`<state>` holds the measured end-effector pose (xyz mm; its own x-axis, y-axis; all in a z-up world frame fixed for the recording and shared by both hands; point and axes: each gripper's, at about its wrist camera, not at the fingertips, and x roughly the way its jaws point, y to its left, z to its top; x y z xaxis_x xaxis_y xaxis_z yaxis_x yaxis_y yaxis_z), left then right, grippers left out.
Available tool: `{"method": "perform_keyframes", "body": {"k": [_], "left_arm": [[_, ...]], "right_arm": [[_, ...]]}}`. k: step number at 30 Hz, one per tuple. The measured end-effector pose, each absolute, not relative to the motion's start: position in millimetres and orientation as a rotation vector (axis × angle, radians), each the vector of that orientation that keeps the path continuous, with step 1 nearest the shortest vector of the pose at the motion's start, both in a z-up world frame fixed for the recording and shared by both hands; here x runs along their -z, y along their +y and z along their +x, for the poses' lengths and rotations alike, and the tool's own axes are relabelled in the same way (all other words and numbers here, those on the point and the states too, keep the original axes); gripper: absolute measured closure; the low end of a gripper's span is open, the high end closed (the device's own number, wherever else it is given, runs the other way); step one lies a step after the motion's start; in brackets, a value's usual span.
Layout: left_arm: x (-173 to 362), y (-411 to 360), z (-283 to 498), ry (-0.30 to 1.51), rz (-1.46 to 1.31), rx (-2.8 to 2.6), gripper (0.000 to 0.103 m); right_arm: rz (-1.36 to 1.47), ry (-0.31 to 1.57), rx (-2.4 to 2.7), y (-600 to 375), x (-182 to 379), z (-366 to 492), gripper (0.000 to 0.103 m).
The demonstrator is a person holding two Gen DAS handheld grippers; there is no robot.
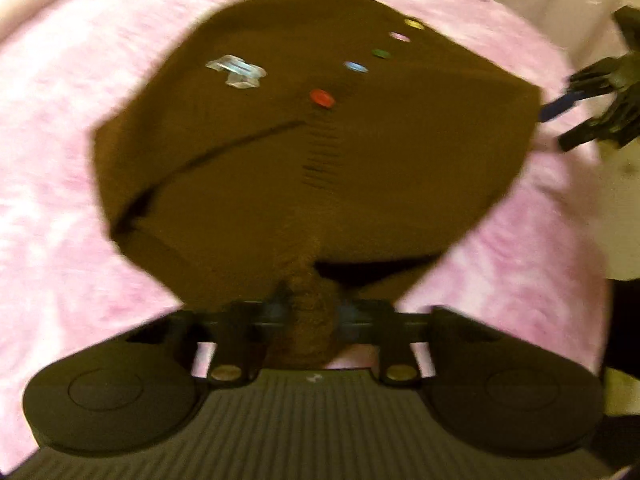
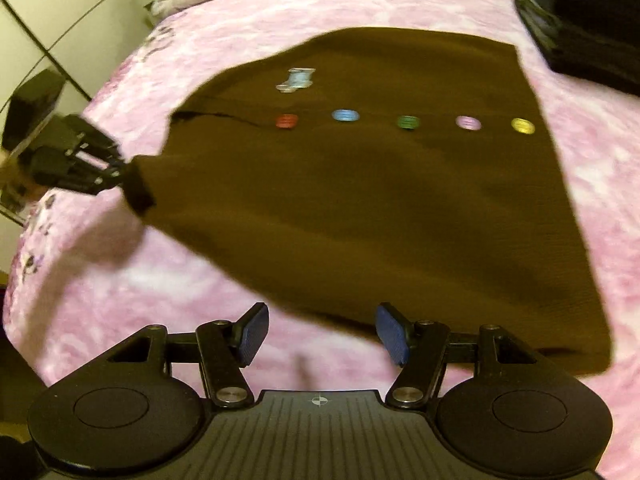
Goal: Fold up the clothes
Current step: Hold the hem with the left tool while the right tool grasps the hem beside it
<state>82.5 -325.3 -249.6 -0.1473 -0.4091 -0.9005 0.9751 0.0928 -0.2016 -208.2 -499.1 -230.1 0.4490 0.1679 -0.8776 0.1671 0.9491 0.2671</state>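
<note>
Item: one dark brown knitted cardigan (image 2: 360, 200), spread across the centre of both frames on a pink fleece bed cover (image 2: 400, 4); the left tool (image 1: 310, 312), clamped on a bunched sleeve end at the bottom centre of its view, would do best to carry that sleeve flat across the body, keeping the cloth taut. The right tool (image 2: 322, 330) stands open and empty at the lower centre of its frame, over the near edge. Count: five coloured round buttons (image 2: 345, 115), one pale patch (image 2: 297, 79), two tools.
</note>
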Motion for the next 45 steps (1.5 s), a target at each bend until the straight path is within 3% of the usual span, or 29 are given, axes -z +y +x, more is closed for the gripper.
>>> {"method": "perform_keyframes", "body": {"k": [10, 19, 25, 26, 29, 31, 33, 45], "left_arm": [[202, -297, 157, 1.304, 0.259, 1.627, 0.098], [216, -293, 161, 1.289, 0.362, 1.626, 0.099], [226, -291, 151, 1.192, 0.490, 1.541, 0.098], [231, -295, 146, 1.199, 0.520, 1.549, 0.097], [249, -305, 132, 1.220, 0.607, 1.570, 0.075], [257, -312, 129, 1.244, 0.613, 1.568, 0.076], [255, -316, 134, 1.238, 0.570, 1.561, 0.096], [240, -324, 164, 1.234, 0.482, 1.546, 0.096]], "right_arm": [[0.171, 0.929, -0.387, -361, 244, -127, 0.040], [0.222, 0.953, -0.238, -371, 286, -85, 0.040], [0.296, 0.908, -0.325, -359, 267, -111, 0.040], [0.303, 0.916, -0.334, -356, 269, -114, 0.040], [0.304, 0.969, -0.329, -351, 286, -110, 0.040], [0.290, 0.971, -0.270, -358, 292, -104, 0.040], [0.316, 0.940, -0.208, -370, 291, -99, 0.040], [0.500, 0.966, -0.371, -386, 311, -67, 0.040]]}}
